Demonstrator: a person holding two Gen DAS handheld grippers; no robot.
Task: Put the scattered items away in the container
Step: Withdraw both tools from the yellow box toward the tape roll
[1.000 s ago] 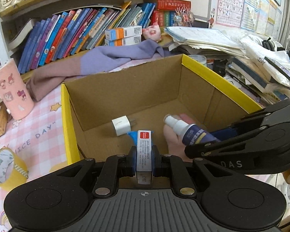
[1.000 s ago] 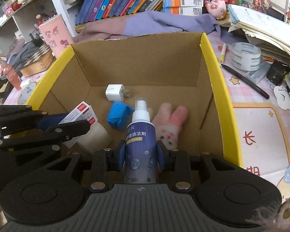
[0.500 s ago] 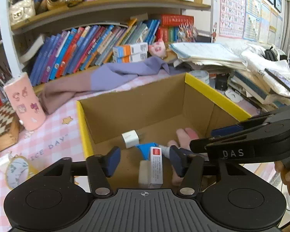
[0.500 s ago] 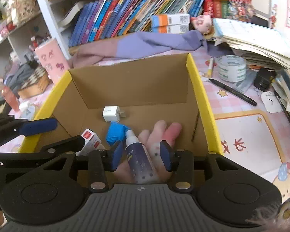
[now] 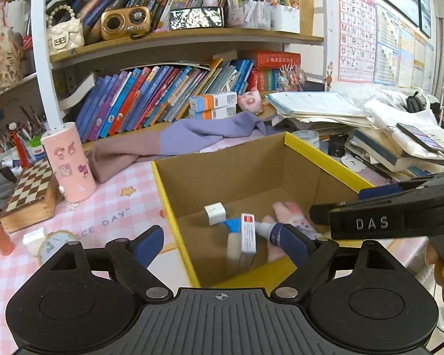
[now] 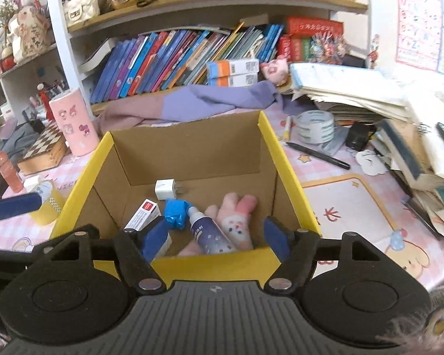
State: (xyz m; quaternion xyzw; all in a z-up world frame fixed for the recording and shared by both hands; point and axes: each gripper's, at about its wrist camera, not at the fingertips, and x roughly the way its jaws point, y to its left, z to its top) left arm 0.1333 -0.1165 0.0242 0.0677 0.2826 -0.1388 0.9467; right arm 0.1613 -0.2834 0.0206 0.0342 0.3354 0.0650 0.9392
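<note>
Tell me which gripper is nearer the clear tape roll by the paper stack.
Right. The right gripper hangs over the box's near edge, with the clear tape roll ahead to its right. The left gripper sits toward the box's opposite side, farther from it.

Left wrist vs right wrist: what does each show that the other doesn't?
Left wrist only: the right claw from the side, open over the box, and the alphabet poster in full.

Right wrist only: the clear tape roll in full, with the black pen, on the table beside the box.

Both: the cardboard box holding the white charger, blue wad, spray bottle, pink plush and small carton; each view's own claw is open and empty.
</note>
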